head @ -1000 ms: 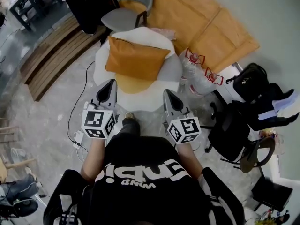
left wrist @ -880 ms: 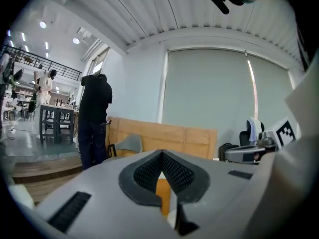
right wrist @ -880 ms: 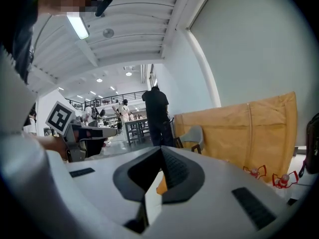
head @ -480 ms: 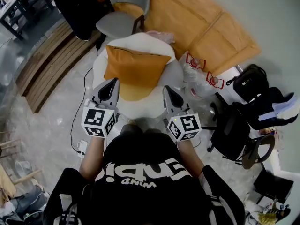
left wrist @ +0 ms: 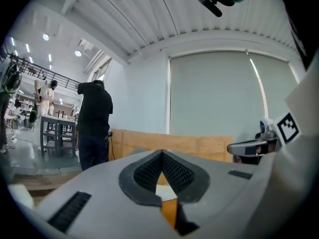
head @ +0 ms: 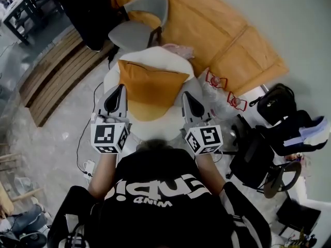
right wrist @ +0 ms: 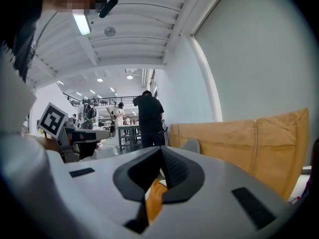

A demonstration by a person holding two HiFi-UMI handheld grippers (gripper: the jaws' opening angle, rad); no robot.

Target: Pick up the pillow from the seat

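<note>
Left gripper (head: 120, 90) and right gripper (head: 186, 97) are held level, jaws pressed together with nothing between them. They flank the orange pillow (head: 150, 81), which lies on the white cushioned seat (head: 155, 129) — grey chair (head: 135, 32) beyond.

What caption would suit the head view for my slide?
Shut left gripper and shut right gripper flank an orange pillow lying on a white seat.
</note>
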